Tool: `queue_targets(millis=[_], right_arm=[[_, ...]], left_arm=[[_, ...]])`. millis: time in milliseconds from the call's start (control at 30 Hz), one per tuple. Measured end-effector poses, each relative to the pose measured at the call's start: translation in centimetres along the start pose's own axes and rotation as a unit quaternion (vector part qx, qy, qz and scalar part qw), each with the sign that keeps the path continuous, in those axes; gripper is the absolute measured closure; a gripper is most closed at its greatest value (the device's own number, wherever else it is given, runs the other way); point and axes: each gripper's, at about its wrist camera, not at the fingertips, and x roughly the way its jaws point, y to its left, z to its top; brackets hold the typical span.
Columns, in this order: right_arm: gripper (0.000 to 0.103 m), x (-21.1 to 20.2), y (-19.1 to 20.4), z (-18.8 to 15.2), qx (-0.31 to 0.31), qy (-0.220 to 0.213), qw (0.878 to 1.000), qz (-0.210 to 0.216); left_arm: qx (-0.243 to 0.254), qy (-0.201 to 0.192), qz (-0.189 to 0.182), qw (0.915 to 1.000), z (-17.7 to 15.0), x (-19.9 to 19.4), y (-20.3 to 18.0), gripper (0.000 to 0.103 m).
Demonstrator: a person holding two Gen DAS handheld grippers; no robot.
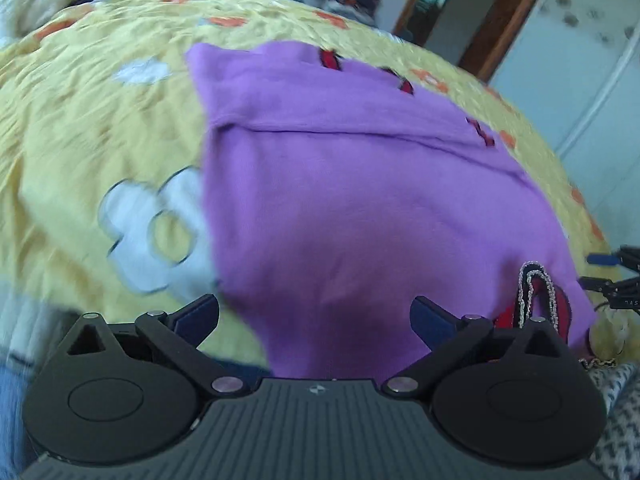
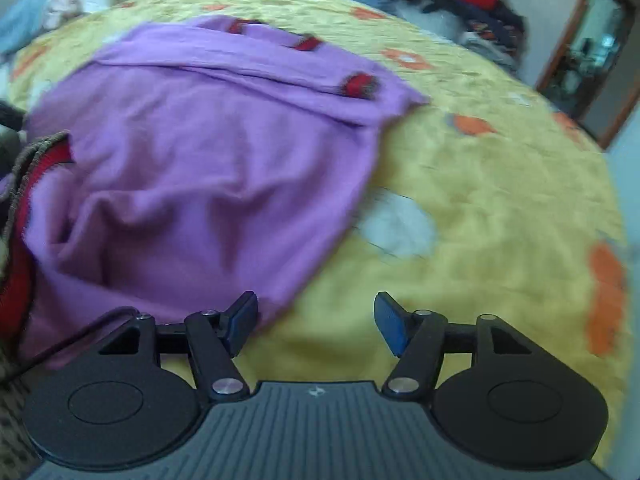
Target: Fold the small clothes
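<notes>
The soft purple top (image 1: 360,200) lies partly folded on the yellow flowery bed cover (image 1: 80,120); more folding seems left. Both the left gripper (image 1: 315,322) and right gripper (image 2: 316,320) have jaws apart, holding nothing.

Soft, even daylight fills both views, with no glare and only faint shadows in the folds of the purple garment (image 1: 360,200). Motion blur smears most of each picture: the yellow bedspread (image 1: 80,128) and its flower prints streak, and the far clutter is indistinct. The black hand-held gripper (image 1: 316,316) bodies at the near edge stay sharp. Fisheye distortion bows the bed into a dome, and the corners darken.
</notes>
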Motion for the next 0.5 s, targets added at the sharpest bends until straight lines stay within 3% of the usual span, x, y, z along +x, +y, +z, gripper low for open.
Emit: queue_targets(millis=[67, 200, 300, 433, 500], right_arm=[[0.039, -0.2, -1.2, 0.1, 0.064, -0.022, 0.998, 0.020], [0.039, 2.0, -3.0, 0.0, 0.191, -0.041, 0.976, 0.101], [0.037, 2.8, -2.4, -0.1, 0.197, -0.041, 0.975, 0.093], [0.038, 2.5, -1.9, -0.9, 0.216, -0.054, 0.967, 0.126], [0.038, 2.3, -0.9, -1.3, 0.204, -0.063, 0.970, 0.121]], left_arm=[[-0.033, -0.019, 0.007, 0.9993, -1.1, -0.7, 1.6, 0.002], [-0.098, -0.012, -0.060, 0.9933, -2.4, 0.0, 3.9, 0.002], [-0.091, -0.019, -0.072, 0.9931, -2.6, 0.5, 3.7, 0.003], [-0.089, -0.026, -0.108, 0.9897, -2.9, 1.3, 3.3, 0.007], [-0.088, -0.030, -0.111, 0.9894, -3.2, 1.9, 3.4, 0.007]])
